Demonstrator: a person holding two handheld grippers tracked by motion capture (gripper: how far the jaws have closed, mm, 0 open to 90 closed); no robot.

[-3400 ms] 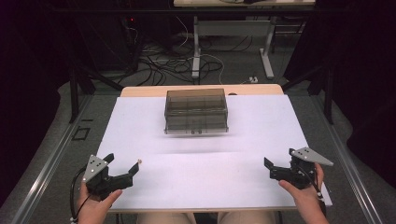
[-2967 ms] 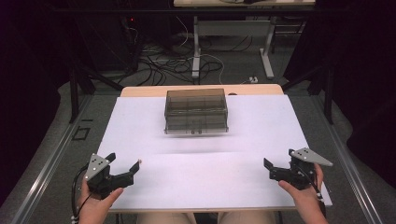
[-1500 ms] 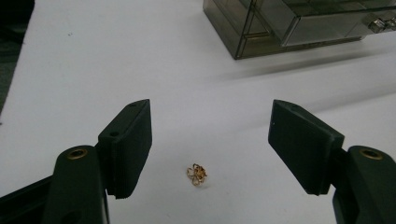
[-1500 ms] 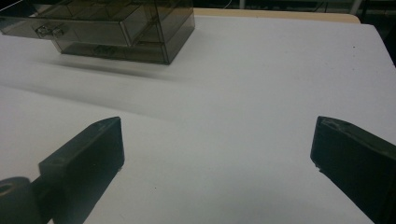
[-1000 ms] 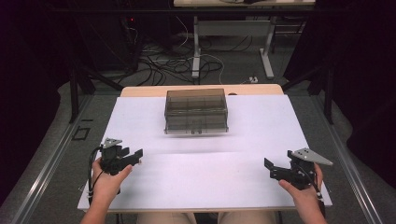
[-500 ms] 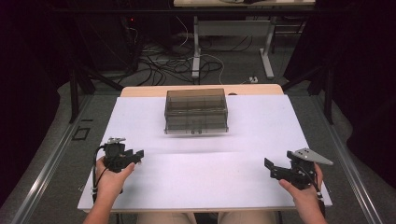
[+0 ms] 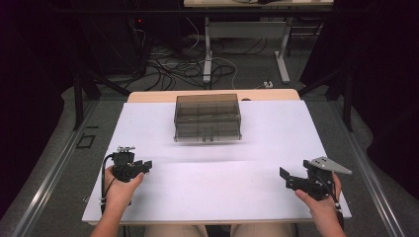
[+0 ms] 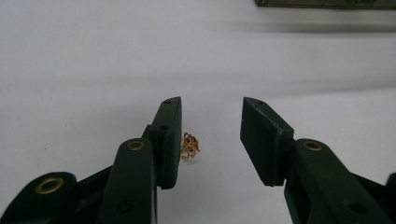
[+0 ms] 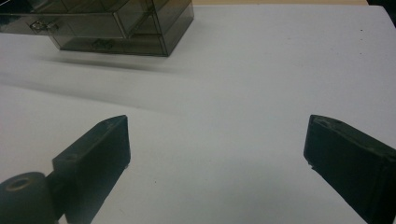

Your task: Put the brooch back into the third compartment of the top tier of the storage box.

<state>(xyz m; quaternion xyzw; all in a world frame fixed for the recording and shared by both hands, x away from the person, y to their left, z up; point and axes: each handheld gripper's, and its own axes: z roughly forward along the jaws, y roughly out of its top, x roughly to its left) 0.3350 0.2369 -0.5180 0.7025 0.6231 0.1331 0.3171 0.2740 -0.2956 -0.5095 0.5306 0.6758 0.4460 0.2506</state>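
The left gripper (image 7: 143,165) sits low over the white tabletop (image 7: 276,133) at about 8 o'clock in the high view, its jaws pointing toward 3 o'clock. In the left gripper view a small gold-coloured trinket (image 8: 189,144), a tangle of thin wire loops with a reddish-brown bit, too small to name more closely, lies on the tabletop between the two jaws. It rests just beside the inner face of the jaw at 9 o'clock, whether touching it cannot be told, and stands clearly apart from the jaw at 3 o'clock. The jaws have just been closing in on it and now stand partly open; the pads do not press on it from both sides.

The right gripper (image 7: 286,179) is held at about 4 o'clock in the high view, jaws pointing toward 9 o'clock. In the right gripper view its jaws stand wide open over bare tabletop.

A smoky translucent drawer box (image 7: 207,117) stands toward 12 o'clock on the tabletop, well apart from both grippers, with small handles on its drawer fronts.
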